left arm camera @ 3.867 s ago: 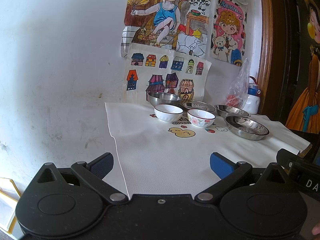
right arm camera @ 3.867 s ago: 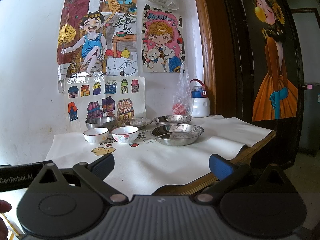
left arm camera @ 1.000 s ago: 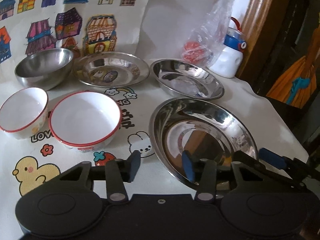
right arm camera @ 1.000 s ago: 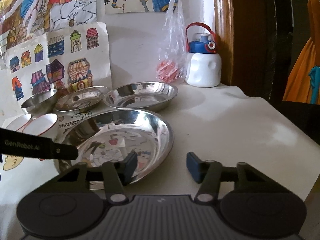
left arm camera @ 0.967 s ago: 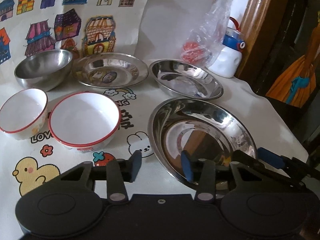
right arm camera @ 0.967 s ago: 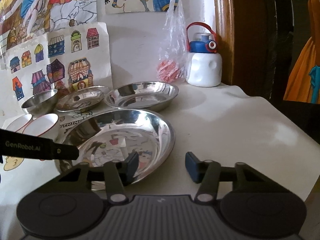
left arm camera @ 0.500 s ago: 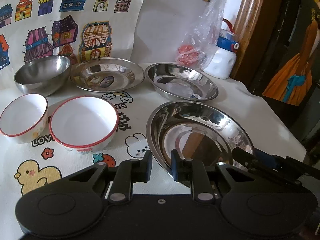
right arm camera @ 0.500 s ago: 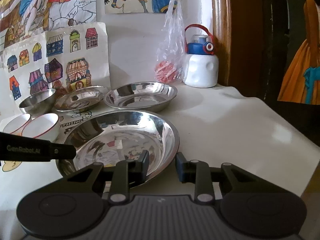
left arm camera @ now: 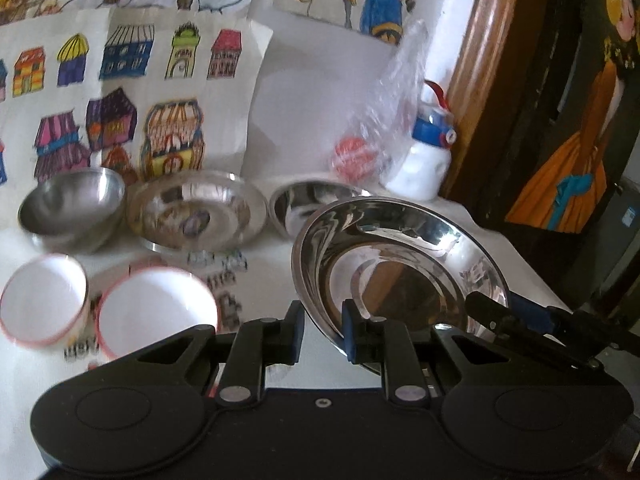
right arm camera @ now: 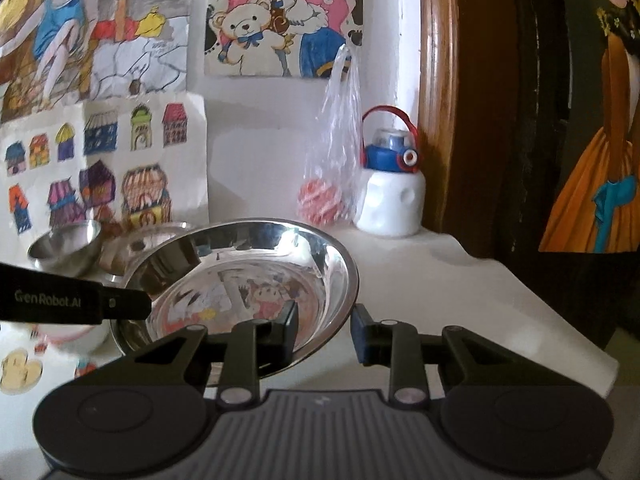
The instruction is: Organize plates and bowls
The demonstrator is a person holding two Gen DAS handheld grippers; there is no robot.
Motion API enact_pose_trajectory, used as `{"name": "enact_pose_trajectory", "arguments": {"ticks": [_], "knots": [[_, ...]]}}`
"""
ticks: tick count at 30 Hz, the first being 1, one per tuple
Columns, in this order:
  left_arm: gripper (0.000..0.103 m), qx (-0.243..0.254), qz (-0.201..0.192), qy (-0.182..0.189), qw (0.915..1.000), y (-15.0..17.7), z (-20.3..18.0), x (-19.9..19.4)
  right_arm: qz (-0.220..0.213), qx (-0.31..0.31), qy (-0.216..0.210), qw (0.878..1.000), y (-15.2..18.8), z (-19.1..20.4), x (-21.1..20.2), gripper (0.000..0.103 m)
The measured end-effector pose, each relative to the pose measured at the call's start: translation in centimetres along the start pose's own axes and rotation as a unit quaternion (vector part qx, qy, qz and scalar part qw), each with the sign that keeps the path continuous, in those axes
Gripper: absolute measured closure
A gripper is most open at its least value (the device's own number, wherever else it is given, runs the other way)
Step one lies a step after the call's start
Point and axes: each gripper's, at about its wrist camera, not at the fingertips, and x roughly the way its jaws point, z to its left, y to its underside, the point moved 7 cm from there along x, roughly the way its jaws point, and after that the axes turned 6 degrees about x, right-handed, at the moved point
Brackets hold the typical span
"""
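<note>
Both my grippers had closed on the big steel plate and it had come up off the white cloth; half a second before, it was still lying flat there with my fingers only just narrowing around its near rim. My left gripper pinched the plate's near-left edge between nearly closed jaws, and my right gripper pinched the near-right edge the same way, its jaws drawn in with only the rim between them. The plate hung tilted toward me, its far edge raised and covering part of the deep steel plate behind it. The rest of the left view had blurred, so I judged I was moving.

That meant the pick-up was done and the carry had begun. The likely place to put it seemed to be on or under another steel plate at the back. The steel bowl and the two white bowls sat untouched on the left, still to be stacked.
</note>
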Motion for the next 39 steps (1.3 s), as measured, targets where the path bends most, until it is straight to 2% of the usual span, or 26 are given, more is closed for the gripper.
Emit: {"name": "enact_pose_trajectory", "arguments": {"ticks": [8, 15, 24, 39], "knots": [[0.081, 0.012, 0.012, -0.016, 0.9997, -4.2, 1.1, 5.3, 0.014, -0.008, 0.001, 1.0, -3.0, 0.4, 6.8, 0.071], [0.081, 0.018, 0.042, -0.027, 0.9986, -5.8, 1.8, 9.8, 0.03, -0.036, 0.011, 0.999, -3.6, 0.9, 10.8, 0.071], [0.081, 0.033, 0.06, -0.045, 0.9967, -5.8, 1.9, 12.3, 0.044, -0.048, 0.018, 0.998, -2.8, 1.0, 13.0, 0.07], [0.08, 0.037, 0.07, -0.051, 0.9955, -5.6, 2.2, 13.1, 0.047, -0.072, 0.014, 0.996, -2.5, 1.9, 13.4, 0.068]]}}
